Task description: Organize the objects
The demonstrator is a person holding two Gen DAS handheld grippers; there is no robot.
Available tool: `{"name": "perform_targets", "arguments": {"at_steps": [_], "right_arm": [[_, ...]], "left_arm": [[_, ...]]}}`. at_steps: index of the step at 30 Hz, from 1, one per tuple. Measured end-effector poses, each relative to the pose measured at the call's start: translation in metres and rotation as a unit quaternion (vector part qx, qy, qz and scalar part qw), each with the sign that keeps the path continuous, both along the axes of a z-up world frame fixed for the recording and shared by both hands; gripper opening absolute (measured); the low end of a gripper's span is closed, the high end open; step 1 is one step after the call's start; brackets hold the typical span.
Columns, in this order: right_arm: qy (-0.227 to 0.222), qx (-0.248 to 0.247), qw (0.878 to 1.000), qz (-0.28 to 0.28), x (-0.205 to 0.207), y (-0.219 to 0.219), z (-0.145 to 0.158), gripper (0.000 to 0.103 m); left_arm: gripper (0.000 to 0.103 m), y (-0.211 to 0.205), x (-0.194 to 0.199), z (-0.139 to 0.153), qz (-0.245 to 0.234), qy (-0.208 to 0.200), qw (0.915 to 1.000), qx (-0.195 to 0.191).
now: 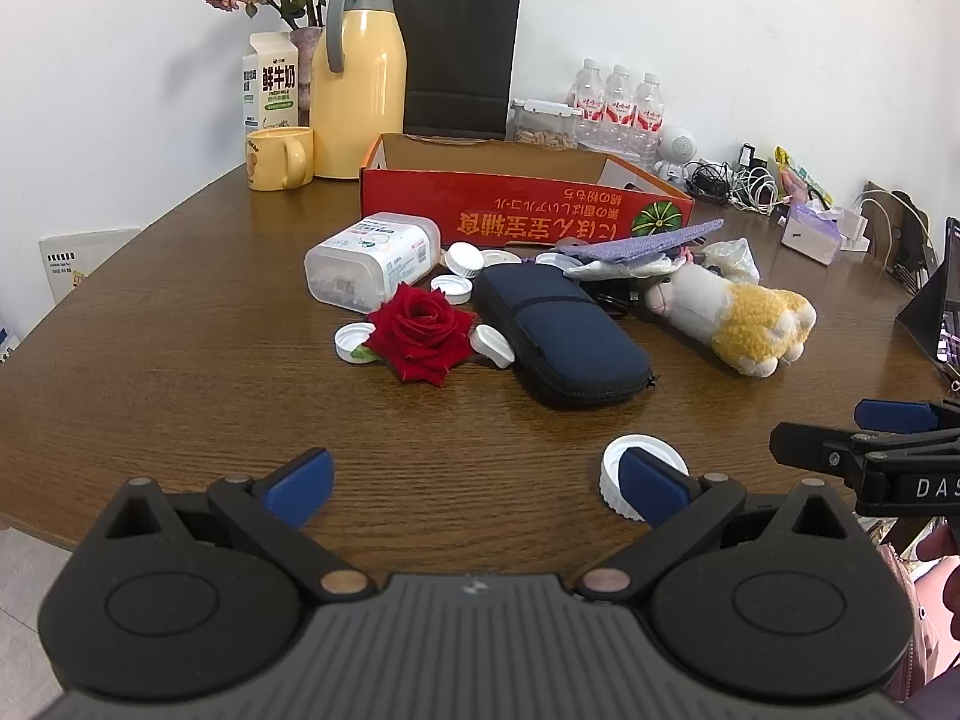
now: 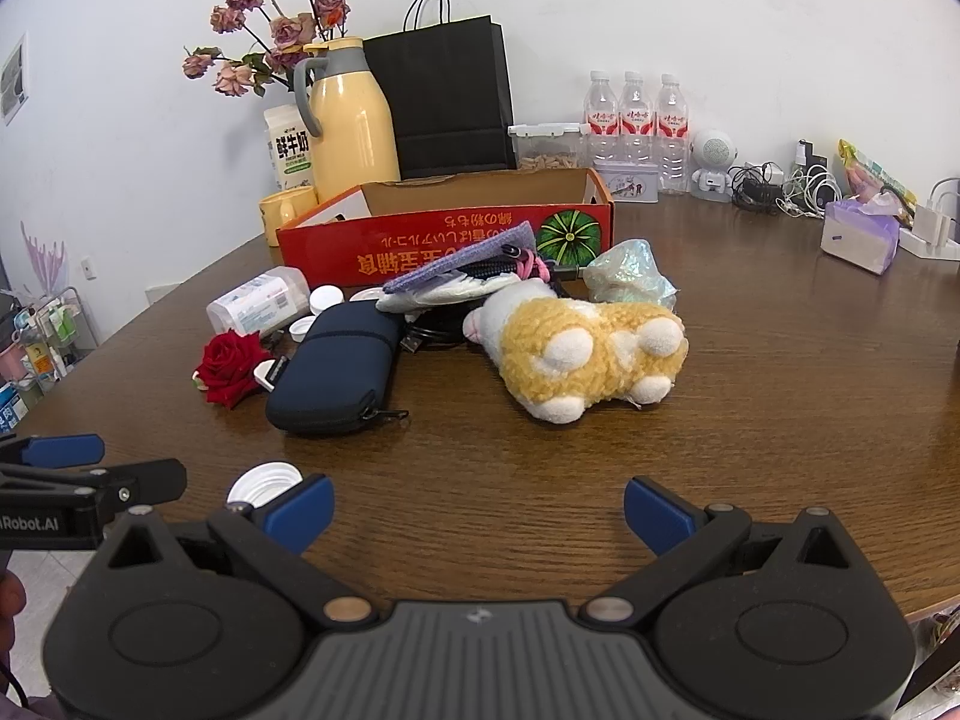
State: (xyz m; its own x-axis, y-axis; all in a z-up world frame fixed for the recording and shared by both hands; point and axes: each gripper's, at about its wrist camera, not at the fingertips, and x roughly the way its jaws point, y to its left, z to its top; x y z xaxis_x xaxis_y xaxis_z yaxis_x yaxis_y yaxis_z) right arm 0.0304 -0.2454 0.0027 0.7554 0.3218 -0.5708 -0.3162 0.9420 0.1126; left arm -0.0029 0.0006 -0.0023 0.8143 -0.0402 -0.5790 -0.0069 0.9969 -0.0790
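We log: left tool (image 1: 474, 483) and right tool (image 2: 478, 510), both spread wide, empty; white ribbed plastic cap (image 1: 618, 468) on brown wooden desk (image 1: 180, 360).

Near the red box (image 1: 522, 204), the white cap (image 1: 624, 474) sits partly hidden behind the left gripper's right blue pad (image 1: 651, 480). A dark cable (image 2: 426, 333) in front of the box disappears under the plush toy (image 2: 588, 354) and purple cloth (image 2: 462, 264). The box's inside is mostly hidden by its front wall. The tablet (image 1: 948, 300) right of it is cut off by the picture's edge.
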Motion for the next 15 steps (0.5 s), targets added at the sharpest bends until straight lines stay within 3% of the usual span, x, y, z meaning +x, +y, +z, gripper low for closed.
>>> {"name": "perform_targets", "arguments": {"at_steps": [7,15], "right_arm": [[0.006,-0.001,1.000,0.015,-0.001,0.008,0.000,0.103],[0.004,-0.007,0.997,0.080,0.000,0.039,-0.004,0.103]], "left_arm": [[0.103,0.009,-0.003,0.002,0.012,-0.005,0.9999,-0.001],[0.103,0.035,-0.012,0.003,0.041,-0.019,0.9989,-0.015]]}}
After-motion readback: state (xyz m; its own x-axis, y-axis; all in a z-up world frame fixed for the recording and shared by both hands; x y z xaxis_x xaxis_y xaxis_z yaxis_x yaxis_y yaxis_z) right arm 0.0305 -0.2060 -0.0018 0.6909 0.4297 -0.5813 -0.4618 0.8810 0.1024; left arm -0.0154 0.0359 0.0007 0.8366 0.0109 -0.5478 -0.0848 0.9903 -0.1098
